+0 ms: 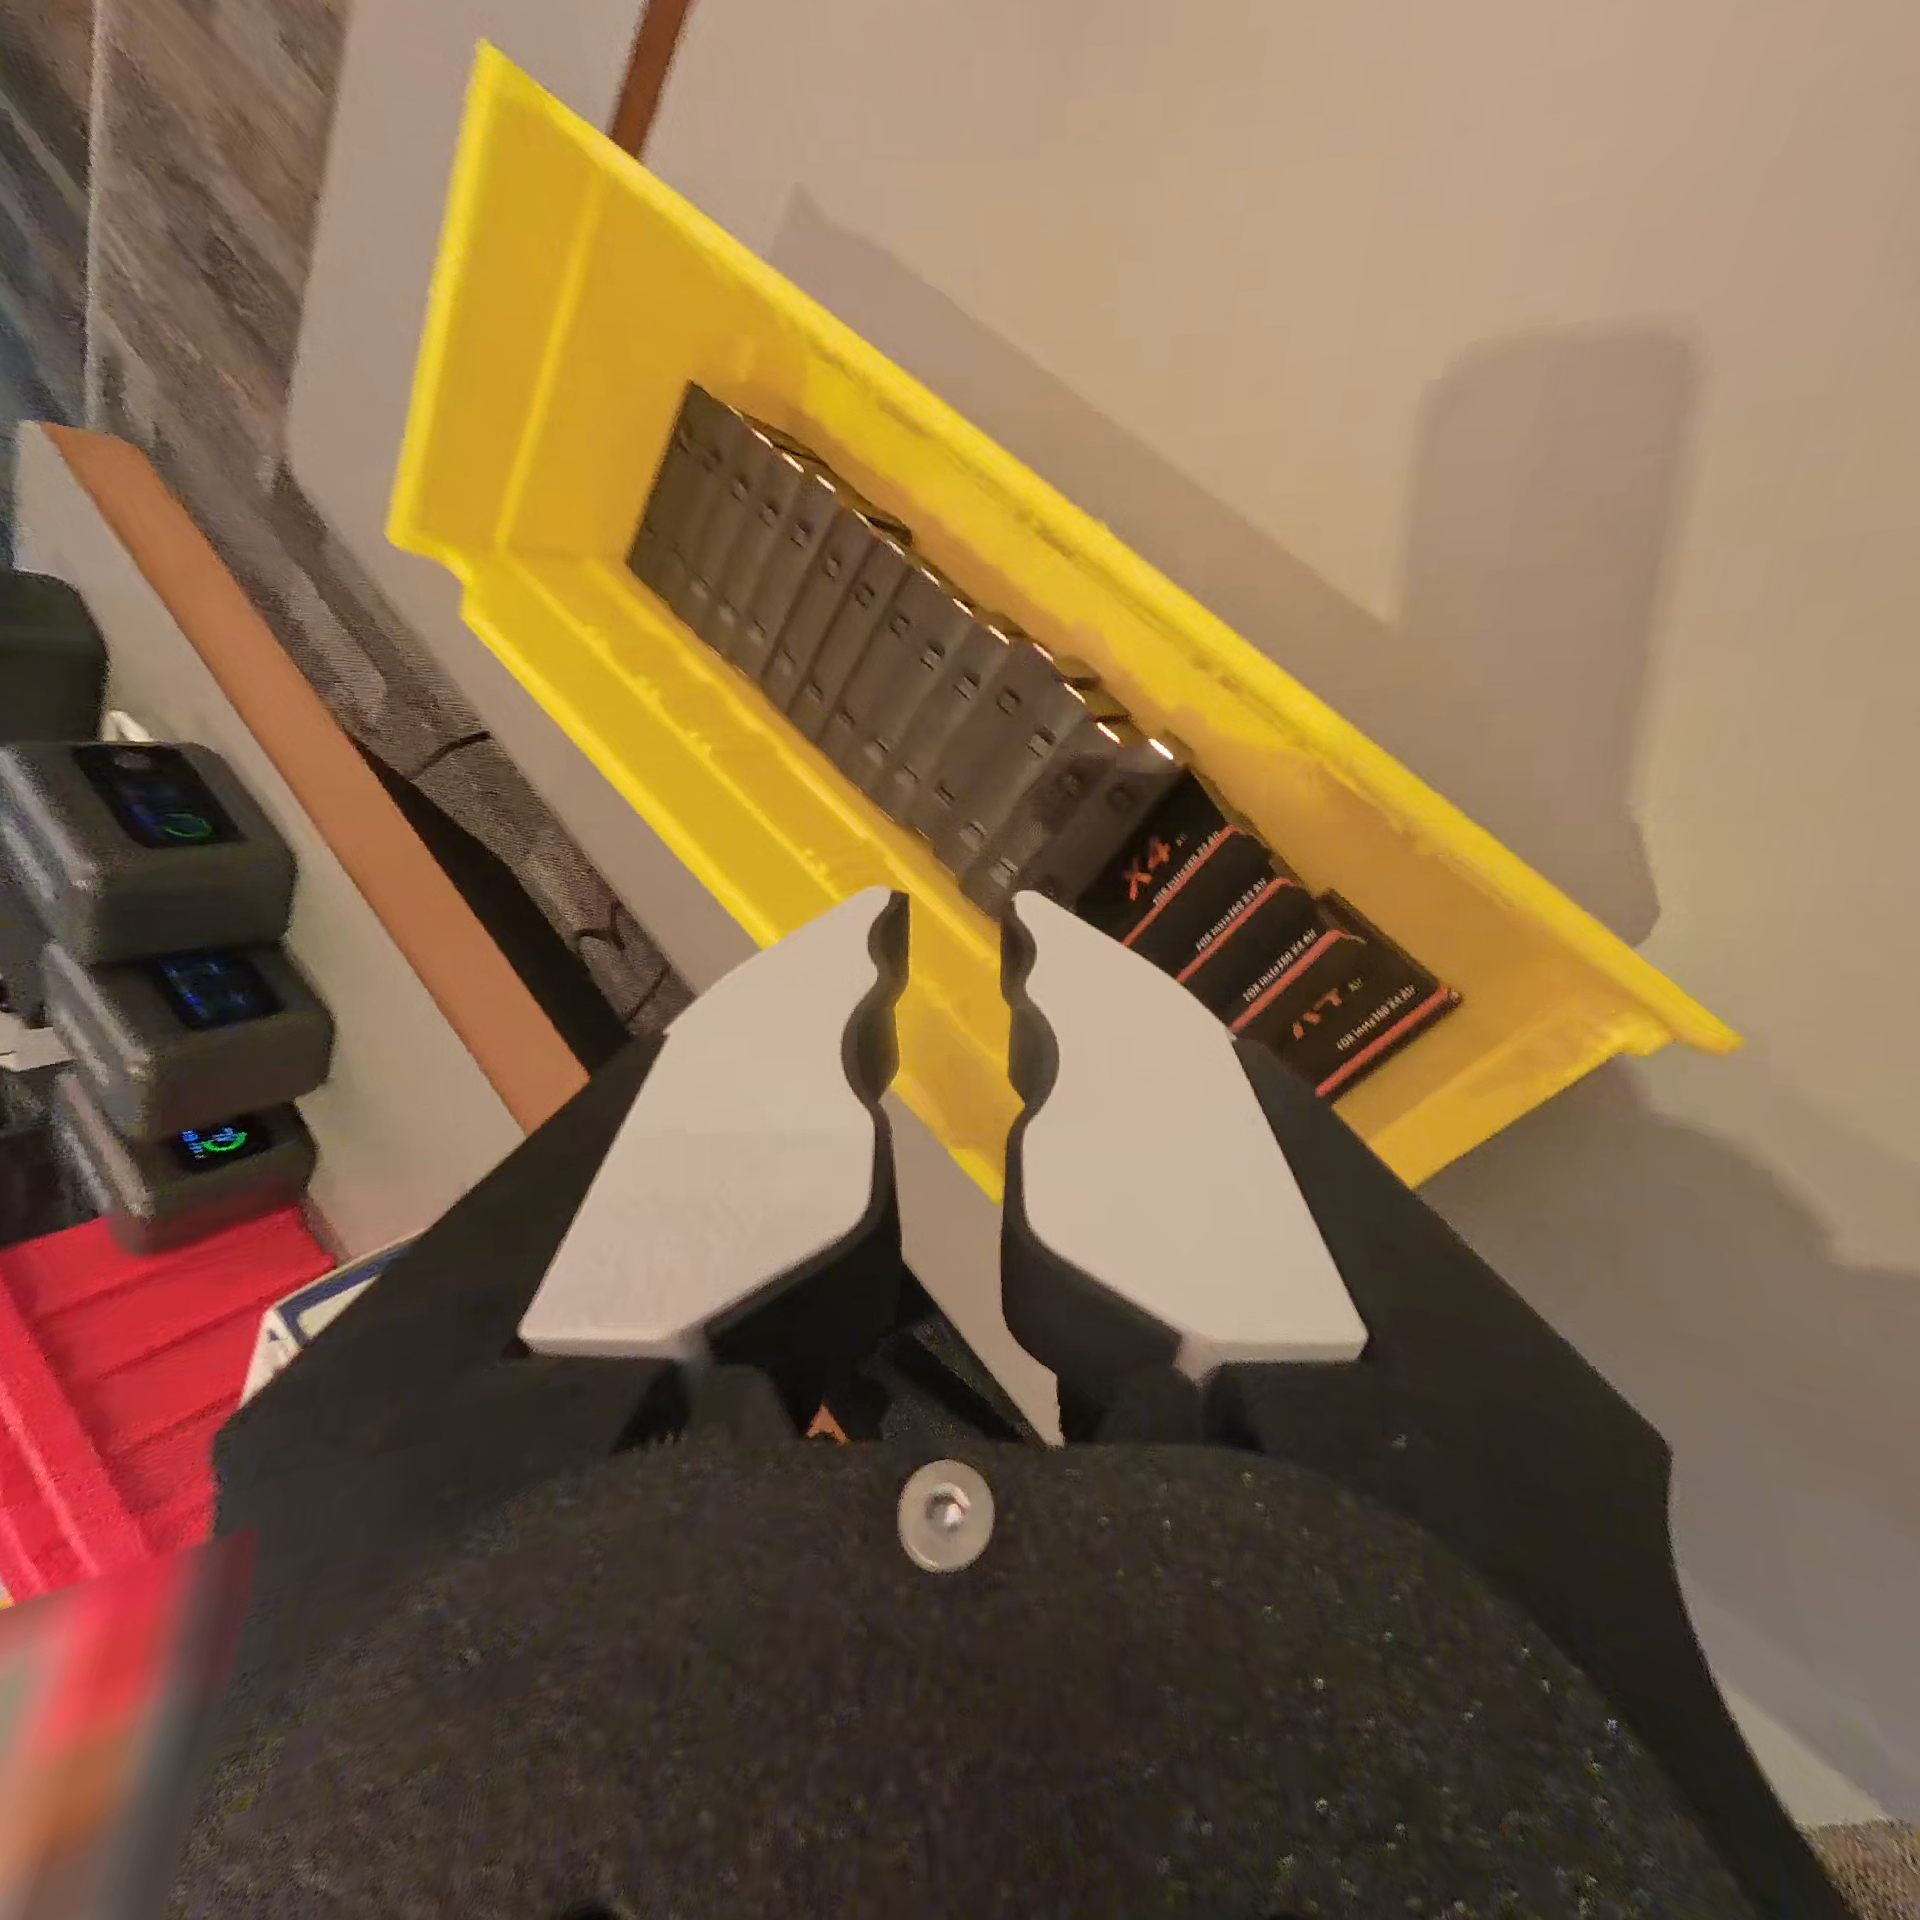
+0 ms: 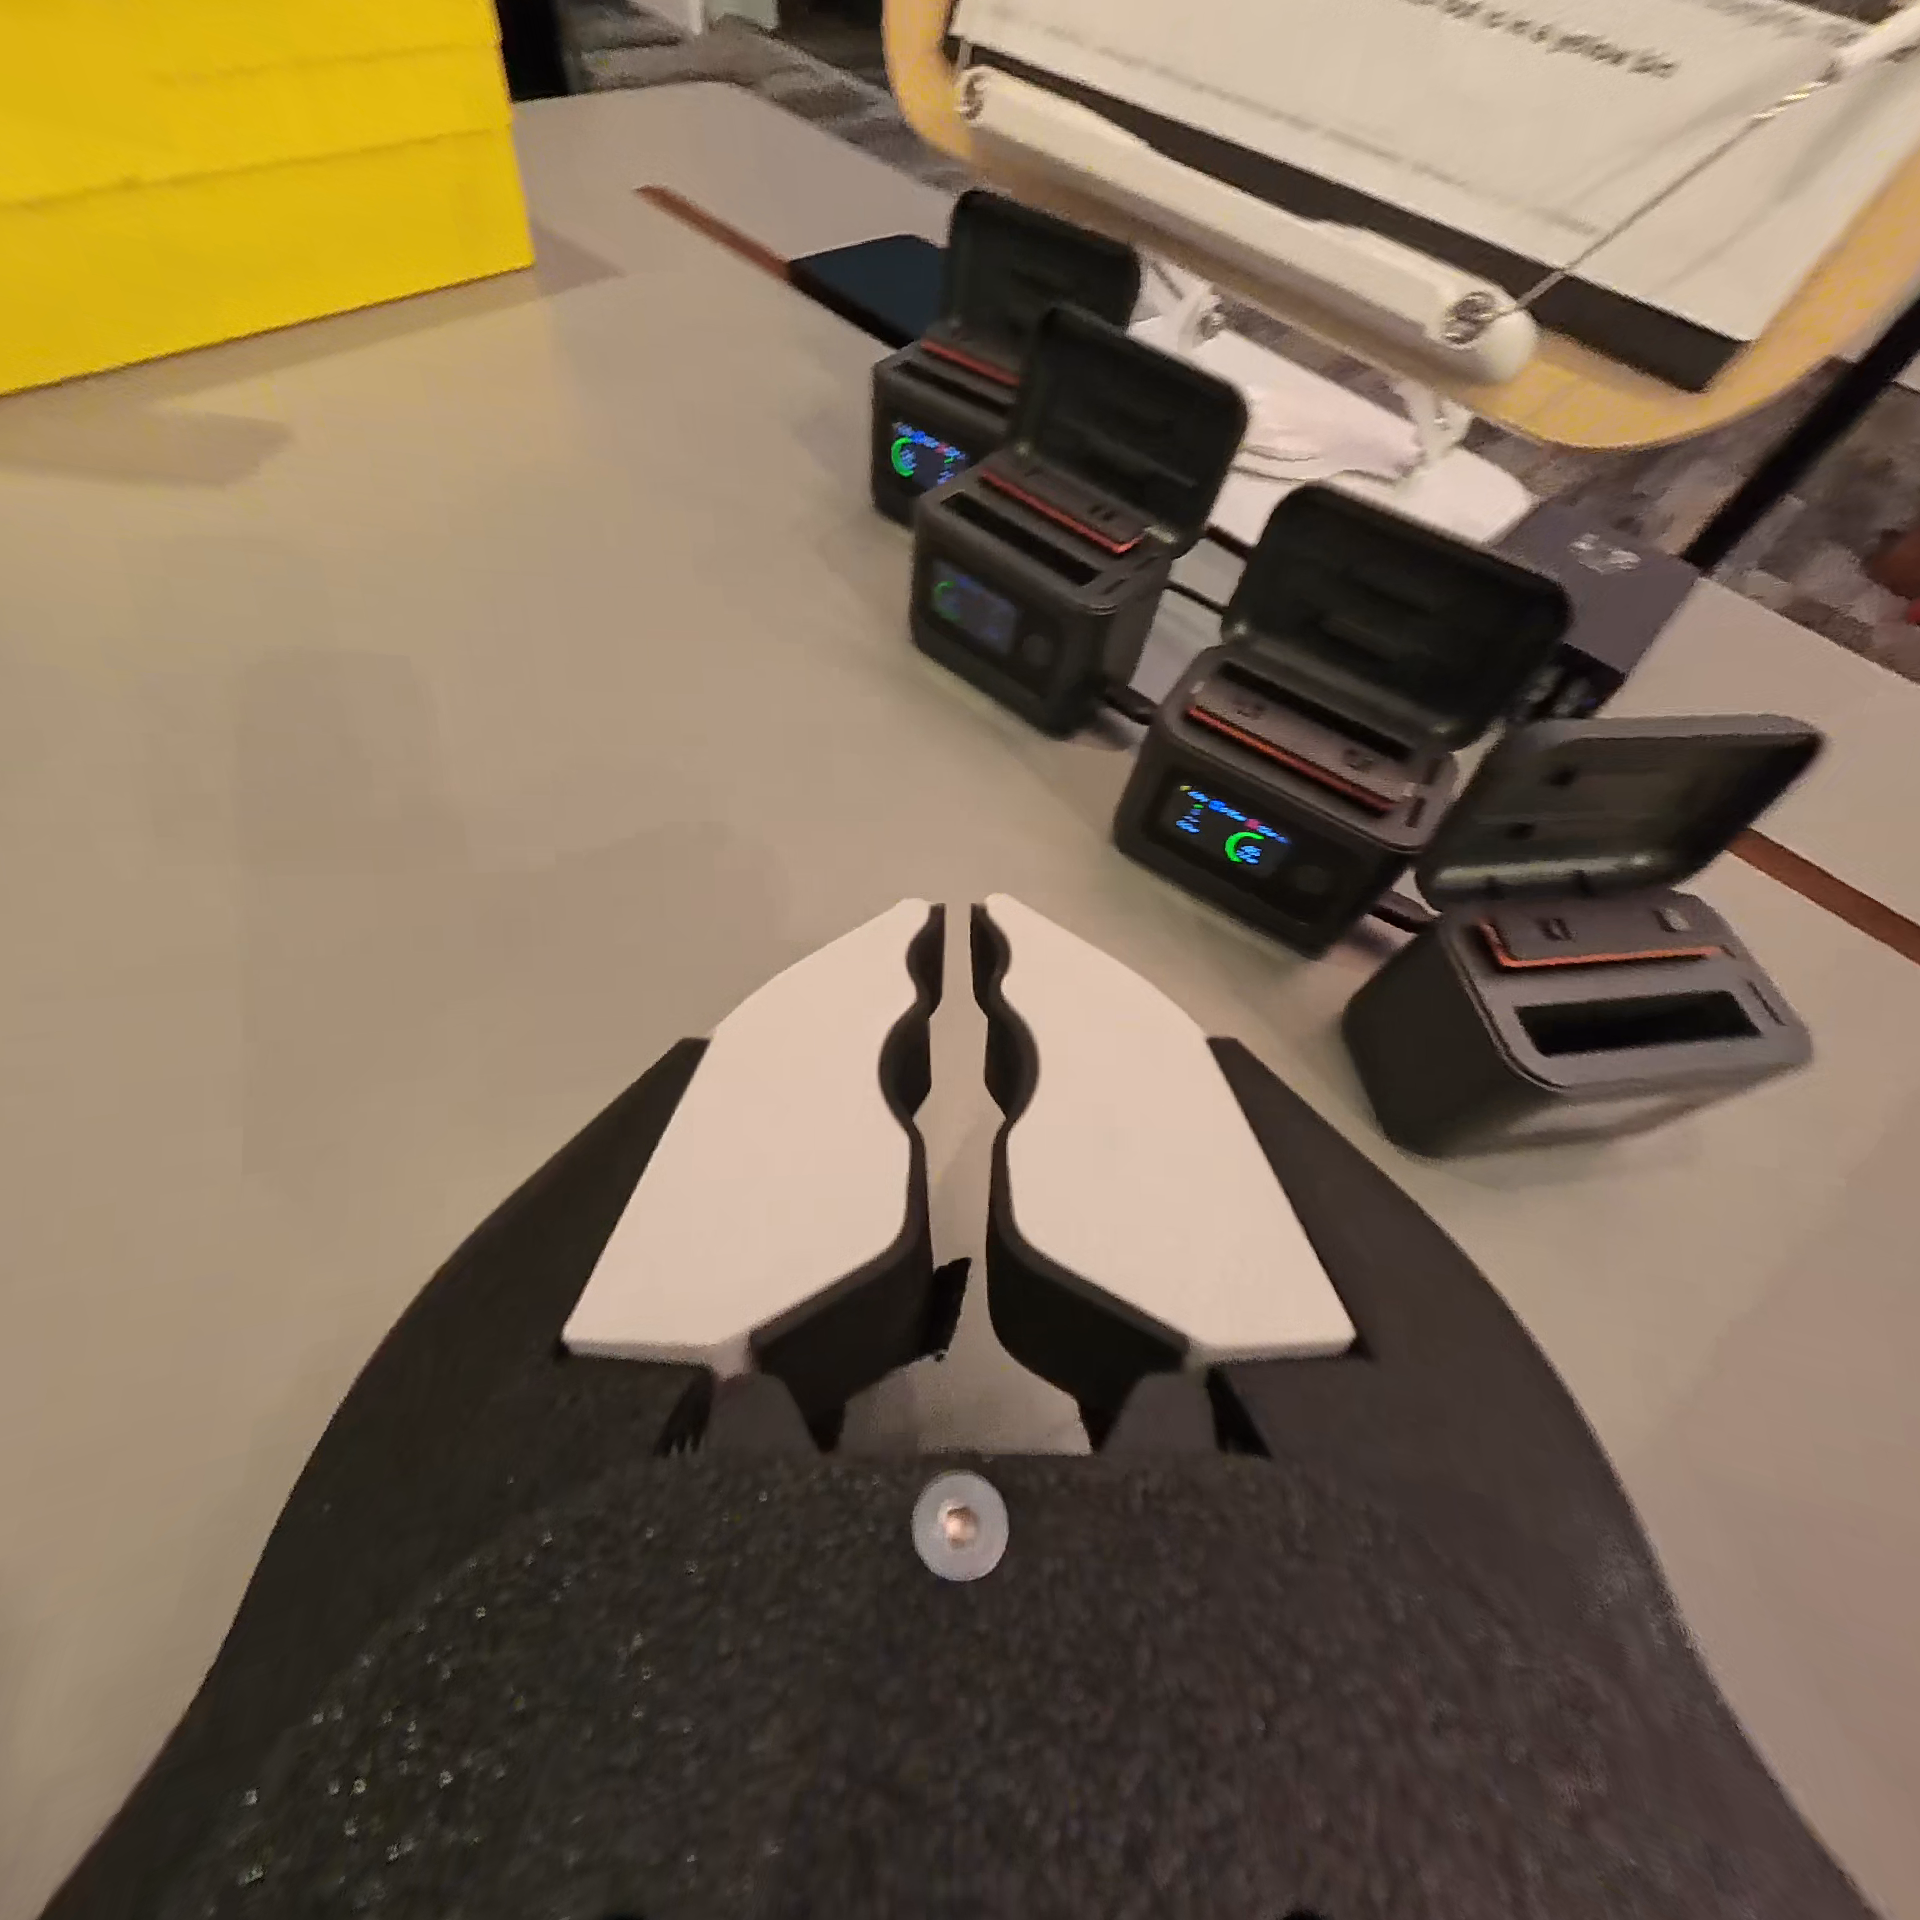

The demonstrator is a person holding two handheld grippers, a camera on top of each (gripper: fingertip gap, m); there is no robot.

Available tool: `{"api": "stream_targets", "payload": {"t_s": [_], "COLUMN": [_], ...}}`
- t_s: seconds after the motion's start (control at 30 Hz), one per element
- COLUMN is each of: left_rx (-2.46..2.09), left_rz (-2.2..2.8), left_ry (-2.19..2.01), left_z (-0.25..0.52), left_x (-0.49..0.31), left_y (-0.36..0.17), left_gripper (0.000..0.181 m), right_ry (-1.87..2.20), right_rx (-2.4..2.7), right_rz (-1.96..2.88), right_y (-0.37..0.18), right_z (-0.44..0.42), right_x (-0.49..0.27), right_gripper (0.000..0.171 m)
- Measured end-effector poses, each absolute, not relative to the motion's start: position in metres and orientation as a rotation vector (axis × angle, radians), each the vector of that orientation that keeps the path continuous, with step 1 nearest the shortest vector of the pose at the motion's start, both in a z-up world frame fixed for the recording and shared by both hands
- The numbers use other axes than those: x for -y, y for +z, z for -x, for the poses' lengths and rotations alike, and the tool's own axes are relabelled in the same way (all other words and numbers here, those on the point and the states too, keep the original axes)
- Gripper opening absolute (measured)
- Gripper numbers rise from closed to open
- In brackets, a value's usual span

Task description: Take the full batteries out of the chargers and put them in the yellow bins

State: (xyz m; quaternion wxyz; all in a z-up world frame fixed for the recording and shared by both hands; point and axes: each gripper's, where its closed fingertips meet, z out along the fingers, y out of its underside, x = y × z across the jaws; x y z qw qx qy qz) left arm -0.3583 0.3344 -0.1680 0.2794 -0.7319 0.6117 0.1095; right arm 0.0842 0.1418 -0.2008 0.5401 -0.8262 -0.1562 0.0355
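— Where next? Four black box-shaped chargers with hinged lids up (image 2: 1288, 727), strung in a row on the pale grey surface (image 2: 416, 727), ahead and to the right of the right hand-held gripper (image 2: 958, 914). Slim black battery with an orange-red edge (image 2: 1600, 951) standing proud of the nearest charger (image 2: 1569, 997), long axis crosswise to the fingers.

— And that hand-held gripper?

— Nearly pressed together, only a thin slit between the white fingers (image 2: 790, 1122), nothing pinched. Closest to the chargers by far (from the left wrist view, only glowing screens on a few dark units at the far left edge, off to the side).

— Left one?

— Left hand-held gripper (image 1: 956, 914) slightly spread, empty, hovering at the near rim of the long yellow plastic bin (image 1: 540, 343). Inside, a row of grey batteries on edge (image 1: 852, 644), then several black ones with orange trim (image 1: 1247, 935) toward the right end.

— So?

— Probably a swing right and a wider spread for the right one, then a grip across the battery's thin faces. Fullness unreadable from the blurred screens.
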Motion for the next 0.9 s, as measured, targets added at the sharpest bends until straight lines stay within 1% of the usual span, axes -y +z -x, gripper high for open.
{"api": "stream_targets", "payload": {"t_s": [0.1, 0.23, 0.33, 0.43, 0.6, 0.73, 0.9], "left_rx": [-1.708, -1.788, -1.843, -1.897, -2.017, -2.139, -2.257], "left_rz": [2.003, 2.034, 2.022, 2.004, 1.994, 2.029, 2.001], "left_ry": [0.248, 0.178, 0.160, 0.173, 0.196, 0.121, 0.206], "left_z": [0.364, 0.366, 0.366, 0.367, 0.370, 0.373, 0.378], "left_x": [-0.323, -0.309, -0.303, -0.300, -0.292, -0.278, -0.279], "left_y": [-0.184, -0.198, -0.204, -0.210, -0.219, -0.224, -0.233], "left_gripper": [0.017, 0.023, 0.027, 0.028, 0.029, 0.035, 0.032], "right_ry": [0.036, -0.020, -0.030, 0.001, 0.044, 0.061, 0.076], "right_rx": [0.280, 0.214, 0.191, 0.186, 0.209, 0.227, 0.227], "right_rz": [1.955, 1.943, 1.948, 1.936, 1.937, 1.952, 1.968], "right_y": [-0.192, -0.184, -0.188, -0.193, -0.200, -0.206, -0.211], "right_z": [-0.094, -0.102, -0.107, -0.108, -0.105, -0.103, -0.102], "right_x": [-0.140, -0.129, -0.116, -0.109, -0.109, -0.109, -0.110], "right_gripper": [0.001, 0.000, 0.000, 0.000, 0.000, 0.000, 0.000]}}
